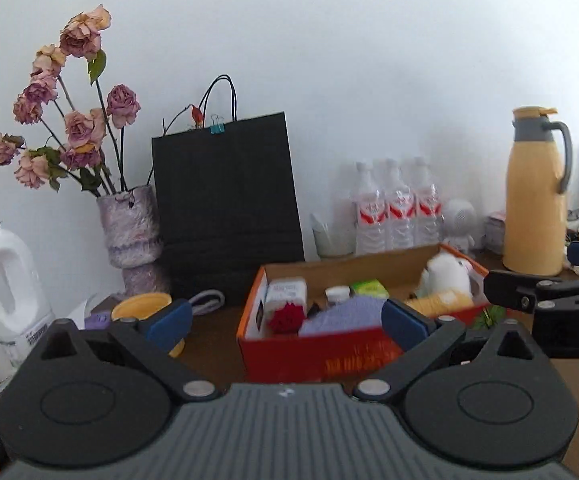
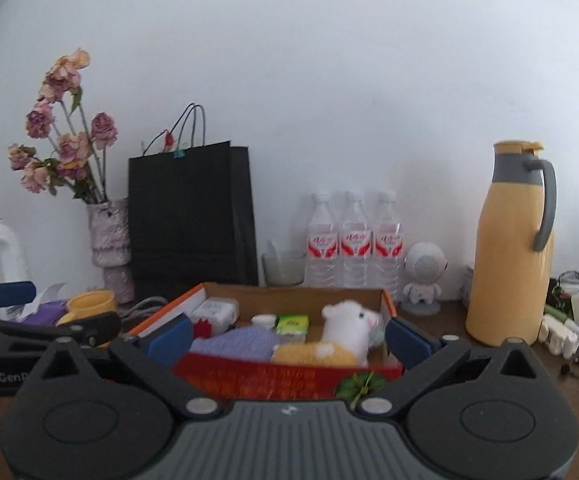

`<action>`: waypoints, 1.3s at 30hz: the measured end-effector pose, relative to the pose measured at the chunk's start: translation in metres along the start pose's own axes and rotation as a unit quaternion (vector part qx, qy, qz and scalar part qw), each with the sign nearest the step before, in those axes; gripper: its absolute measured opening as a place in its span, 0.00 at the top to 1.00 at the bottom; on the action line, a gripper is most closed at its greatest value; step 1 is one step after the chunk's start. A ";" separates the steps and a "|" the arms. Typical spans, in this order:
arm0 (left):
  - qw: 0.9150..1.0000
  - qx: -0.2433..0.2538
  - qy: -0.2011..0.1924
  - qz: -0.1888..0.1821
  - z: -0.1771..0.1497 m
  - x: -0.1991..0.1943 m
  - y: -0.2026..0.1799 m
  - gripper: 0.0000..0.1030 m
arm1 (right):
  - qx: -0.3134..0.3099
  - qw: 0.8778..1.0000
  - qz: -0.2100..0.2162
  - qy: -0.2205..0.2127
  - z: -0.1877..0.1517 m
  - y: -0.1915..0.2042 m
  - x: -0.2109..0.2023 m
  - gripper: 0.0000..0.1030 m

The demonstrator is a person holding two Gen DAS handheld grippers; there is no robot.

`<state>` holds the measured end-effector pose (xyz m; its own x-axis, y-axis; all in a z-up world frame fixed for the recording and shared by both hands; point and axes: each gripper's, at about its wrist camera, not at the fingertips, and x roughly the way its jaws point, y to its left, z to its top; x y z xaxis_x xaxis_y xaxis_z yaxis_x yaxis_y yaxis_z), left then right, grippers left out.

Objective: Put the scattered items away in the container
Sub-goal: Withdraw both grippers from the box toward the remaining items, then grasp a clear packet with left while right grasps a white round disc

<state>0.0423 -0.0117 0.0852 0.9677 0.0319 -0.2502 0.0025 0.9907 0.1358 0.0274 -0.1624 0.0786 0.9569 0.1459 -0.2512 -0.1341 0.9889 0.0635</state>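
A red and orange cardboard box [image 1: 321, 360] [image 2: 289, 376] stands on the brown table just ahead of both grippers. Inside lie a white and yellow plush sheep [image 2: 345, 332] [image 1: 445, 280], a lavender knitted piece [image 2: 233, 340] [image 1: 341, 314], a red rose [image 1: 286, 317], a white packet [image 1: 285, 290], a green packet [image 2: 292, 323] and a small white-capped jar [image 1: 337, 293]. A green leaf sprig [image 2: 359, 385] [image 1: 489, 316] lies outside the box front. My left gripper [image 1: 287, 322] is open and empty. My right gripper [image 2: 288, 339] is open wide, nothing between its pads.
Left of the box are a yellow cup [image 1: 141, 306] [image 2: 91, 306], a purple item [image 2: 45, 313], a flower vase [image 1: 131, 232] and a white jug [image 1: 7, 288]. Behind stand a black paper bag [image 1: 225, 208], water bottles [image 2: 355, 240] and a yellow thermos [image 2: 509, 248]. Small clutter sits far right [image 2: 577, 320].
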 end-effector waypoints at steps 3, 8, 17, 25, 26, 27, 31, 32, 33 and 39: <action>1.000 -0.004 0.005 -0.028 -0.034 -0.049 0.002 0.00 | 0.017 1.000 -0.001 0.024 -0.029 -0.001 -0.044 0.00; 0.997 0.004 0.052 -0.049 -0.076 -0.086 0.007 0.00 | 0.050 0.997 -0.015 0.048 -0.063 -0.012 -0.097 0.00; 0.991 -0.018 0.126 -0.049 -0.083 -0.036 0.032 0.00 | 0.023 0.994 0.007 0.108 -0.072 -0.006 -0.059 0.03; 0.975 -0.078 0.185 -0.092 -0.061 0.105 0.054 0.04 | 0.003 0.993 0.039 0.115 -0.043 0.001 0.027 0.08; 0.975 -0.074 0.192 -0.083 -0.059 0.122 0.051 0.04 | 0.013 0.993 0.038 0.115 -0.042 -0.001 0.036 0.08; 0.976 -0.063 0.195 -0.075 -0.058 0.137 0.047 0.06 | 0.024 0.992 0.038 0.117 -0.042 -0.003 0.042 0.08; 0.978 -0.036 0.197 -0.061 -0.056 0.175 0.035 0.24 | 0.036 0.990 0.052 0.128 -0.045 -0.003 0.061 0.08; 0.978 -0.037 0.197 -0.060 -0.055 0.180 0.035 0.24 | 0.030 0.990 0.056 0.129 -0.046 -0.001 0.064 0.08; 0.978 -0.041 0.195 -0.066 -0.055 0.183 0.034 0.24 | 0.025 0.989 0.058 0.131 -0.047 0.000 0.067 0.08; 0.977 -0.046 0.196 -0.076 -0.059 0.183 0.033 0.67 | 0.017 0.989 0.067 0.132 -0.046 0.000 0.084 0.08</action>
<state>0.2048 0.0347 -0.0125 0.7869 -0.0862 -0.6110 0.0986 0.9950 -0.0134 0.0963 -0.1487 0.0129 0.8297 0.2814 -0.4822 -0.2414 0.9596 0.1447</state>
